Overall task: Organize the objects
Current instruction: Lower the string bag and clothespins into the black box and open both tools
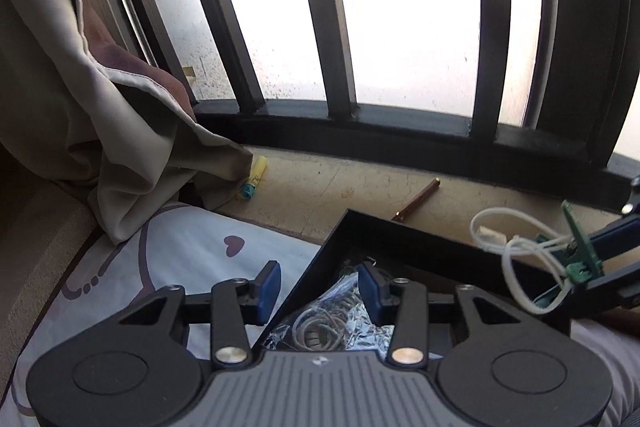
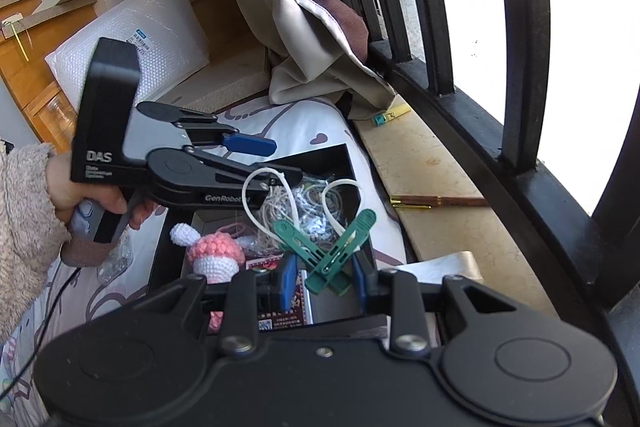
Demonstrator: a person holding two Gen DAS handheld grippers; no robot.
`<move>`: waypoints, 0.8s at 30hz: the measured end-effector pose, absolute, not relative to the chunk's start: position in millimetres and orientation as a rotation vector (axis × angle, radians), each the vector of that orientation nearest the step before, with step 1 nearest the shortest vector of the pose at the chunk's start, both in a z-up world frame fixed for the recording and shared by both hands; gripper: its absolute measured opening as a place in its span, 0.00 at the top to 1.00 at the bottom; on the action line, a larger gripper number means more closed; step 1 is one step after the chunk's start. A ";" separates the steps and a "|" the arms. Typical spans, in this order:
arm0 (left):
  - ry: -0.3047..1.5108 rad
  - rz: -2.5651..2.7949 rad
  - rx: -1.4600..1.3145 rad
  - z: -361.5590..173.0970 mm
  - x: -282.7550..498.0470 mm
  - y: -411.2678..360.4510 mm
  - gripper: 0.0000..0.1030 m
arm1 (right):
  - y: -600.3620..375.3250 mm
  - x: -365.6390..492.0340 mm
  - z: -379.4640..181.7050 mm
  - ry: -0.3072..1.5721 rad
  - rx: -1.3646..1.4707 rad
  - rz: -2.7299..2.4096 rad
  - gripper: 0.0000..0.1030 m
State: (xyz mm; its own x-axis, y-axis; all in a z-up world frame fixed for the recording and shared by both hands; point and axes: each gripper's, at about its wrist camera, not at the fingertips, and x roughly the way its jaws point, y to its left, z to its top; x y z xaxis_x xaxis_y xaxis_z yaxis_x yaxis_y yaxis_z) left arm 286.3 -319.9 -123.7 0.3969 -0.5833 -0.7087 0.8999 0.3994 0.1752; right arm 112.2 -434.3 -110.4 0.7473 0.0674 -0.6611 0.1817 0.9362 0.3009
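Note:
A black open box (image 1: 404,233) (image 2: 320,157) sits on the heart-print bedsheet, holding coiled cables (image 1: 320,327) (image 2: 296,207) and a pink crocheted toy (image 2: 214,253). My right gripper (image 2: 322,279) is shut on a green clothespin (image 2: 332,255) (image 1: 580,251) that carries a looped white cord (image 2: 272,187) (image 1: 512,259), held above the box. My left gripper (image 1: 318,291) (image 2: 266,163) is open and empty, hovering over the box's near left corner.
A stone windowsill (image 1: 340,187) (image 2: 404,151) runs behind the box with a brown pen (image 1: 416,199) (image 2: 440,202) and a yellow lighter (image 1: 252,179) (image 2: 392,115). Black window bars (image 1: 320,15) and a beige curtain (image 1: 100,147) stand behind. A bubble-wrap parcel (image 2: 140,47) lies at the left.

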 end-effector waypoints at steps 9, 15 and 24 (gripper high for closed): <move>0.694 -0.846 0.350 -89.3 299.0 -271.1 0.57 | -414.5 155.1 -107.0 0.734 0.347 0.032 0.71; 0.796 -0.706 0.211 -81.7 306.9 -230.4 0.57 | -388.3 198.6 -113.0 0.769 0.187 0.179 0.71; 0.810 -0.601 0.109 -70.7 307.3 -191.9 0.50 | -358.7 246.5 -136.0 0.826 0.119 0.277 0.71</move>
